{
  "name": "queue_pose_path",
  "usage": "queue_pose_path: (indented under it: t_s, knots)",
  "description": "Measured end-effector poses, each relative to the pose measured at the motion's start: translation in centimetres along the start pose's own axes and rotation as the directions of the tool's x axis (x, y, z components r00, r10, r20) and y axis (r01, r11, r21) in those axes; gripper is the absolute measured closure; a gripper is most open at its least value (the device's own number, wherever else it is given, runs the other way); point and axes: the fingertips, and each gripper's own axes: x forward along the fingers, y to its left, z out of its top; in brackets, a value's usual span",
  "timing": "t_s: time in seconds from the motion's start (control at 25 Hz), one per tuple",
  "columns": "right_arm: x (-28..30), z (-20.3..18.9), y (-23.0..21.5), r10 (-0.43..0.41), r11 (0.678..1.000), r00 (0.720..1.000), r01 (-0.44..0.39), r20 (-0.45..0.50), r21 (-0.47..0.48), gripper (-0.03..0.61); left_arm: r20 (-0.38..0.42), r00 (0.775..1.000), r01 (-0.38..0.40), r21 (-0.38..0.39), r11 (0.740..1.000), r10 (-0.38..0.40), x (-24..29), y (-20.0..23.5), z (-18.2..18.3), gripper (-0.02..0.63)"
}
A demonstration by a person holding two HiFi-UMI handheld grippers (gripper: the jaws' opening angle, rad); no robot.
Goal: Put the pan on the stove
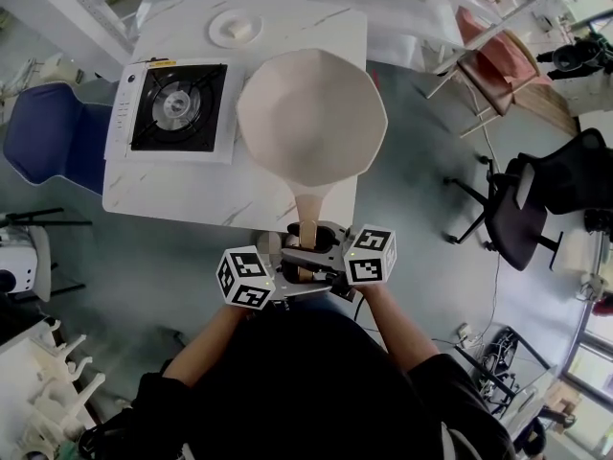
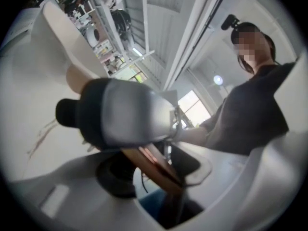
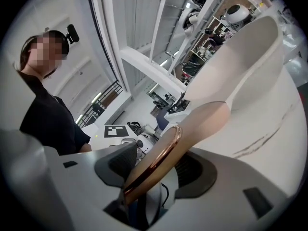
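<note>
A wide cream pan (image 1: 311,113) hangs over the right half of the white marbled table (image 1: 192,195), its bowl reaching past the table's right edge. Its cream handle (image 1: 308,214), tipped in copper, runs back over the front edge to me. Both grippers meet at that tip. My left gripper (image 1: 292,262) is shut on the handle (image 2: 154,165), and my right gripper (image 1: 321,257) is shut on the same handle (image 3: 192,129) beside it. The single-burner stove (image 1: 177,108) stands left of the pan with nothing on it. In the left gripper view the right gripper's body hides most of the pan.
A white plate (image 1: 235,29) sits at the table's back edge. A blue chair (image 1: 43,132) stands left of the table. To the right are a black office chair (image 1: 522,209) and a wooden chair (image 1: 498,65). A white rack (image 1: 48,391) is at lower left.
</note>
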Motion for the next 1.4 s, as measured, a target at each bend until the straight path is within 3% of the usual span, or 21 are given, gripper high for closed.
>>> queue_pose_path:
  t_s: [0.36,0.84,1.12,1.4]
  knots:
    - [0.4,4.9,3.2,0.015,0.995,1.000,-0.016,-0.008,-0.103,0.362,0.035,0.999,-0.028,0.098,0.995,0.024,-1.4,-2.2,4.5,0.408]
    - [4.0,7.7,5.8,0.091,0.984,0.994,-0.099,-0.061,-0.150,0.360,0.101,0.990,-0.113,0.122,0.986,0.101,-5.3,-3.3,7.5,0.407]
    - [7.1,8.8,7.2,0.162,0.968,0.978,-0.183,-0.131,-0.170,0.360,0.172,0.970,-0.195,0.117,0.974,0.173,-8.3,-3.1,8.7,0.405]
    - [10.5,9.3,7.8,0.223,0.950,0.948,-0.263,-0.226,-0.168,0.360,0.264,0.935,-0.270,0.091,0.959,0.238,-11.4,-2.3,9.9,0.403]
